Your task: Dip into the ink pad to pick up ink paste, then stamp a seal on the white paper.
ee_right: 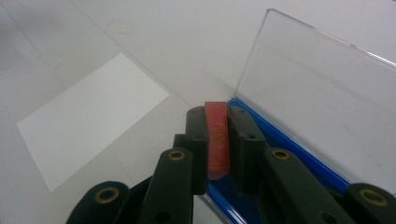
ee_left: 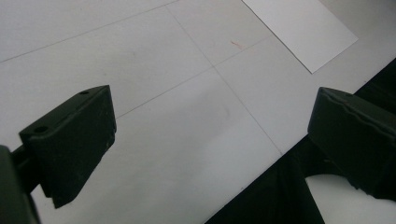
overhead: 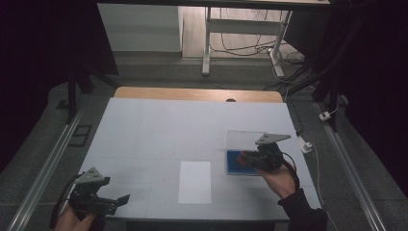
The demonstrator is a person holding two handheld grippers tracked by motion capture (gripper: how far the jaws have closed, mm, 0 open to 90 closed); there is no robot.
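your right gripper [ee_right: 217, 140] is clamped on a thin red block [ee_right: 217, 140], jaws drawn nearly together with the block pinched flat between them. it sits just over the near-left corner of the blue tray [ee_right: 299, 149] of a case whose clear lid [ee_right: 322, 88] stands open behind it. in the high view this is right of centre [overhead: 250, 158], beside the white sheet [overhead: 195, 182].

step in hand, as i read it: the block is either just lifted from the tray or about to be seated there; i cannot tell which.

block's long axis runs along the jaws, pointing toward the top of the right gripper view, thin edge facing up.

next move calls for a steady grip clear of the lid.

your left gripper [overhead: 103, 196], lower left in the high view, hangs wide open and empty over the table [ee_left: 154, 70].
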